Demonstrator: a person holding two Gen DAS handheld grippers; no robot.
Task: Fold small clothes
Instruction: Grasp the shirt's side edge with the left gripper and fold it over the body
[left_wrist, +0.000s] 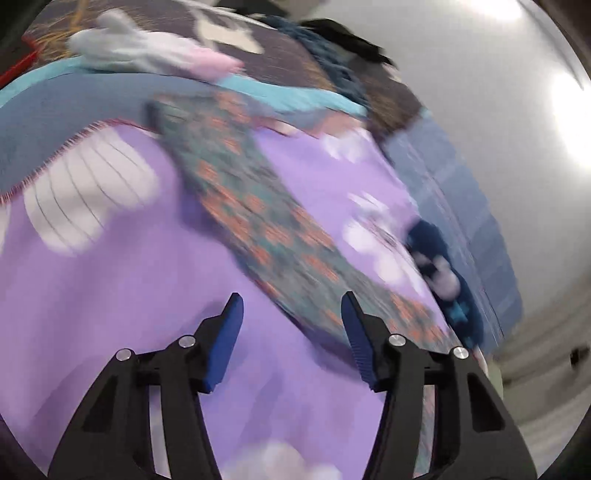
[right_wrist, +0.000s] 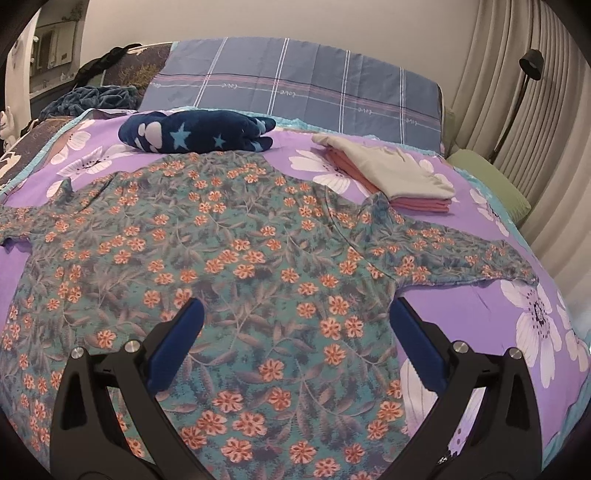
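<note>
Left wrist view, blurred: left claw (left_wrist: 291, 314) tilted down over the purple flowered bedspread (left_wrist: 122, 295), jaws partly apart with nothing between them. Floral shirt (left_wrist: 258, 206) stretched diagonally just ahead of the fingertips, reaching up-left. Navy star-print garment (left_wrist: 443, 273) off to the right of the claw; pale white-pink item (left_wrist: 147, 51) far ahead.

Right wrist view, sharp: right claw (right_wrist: 295, 314) spread wide, empty, angled down over the lower body of the floral shirt (right_wrist: 229, 240), laid flat with sleeves out. Navy star-print garment (right_wrist: 195, 131) ahead. Folded stack (right_wrist: 391, 177), cream on pink, ahead right. Plaid pillow (right_wrist: 295, 77) beyond.
</note>
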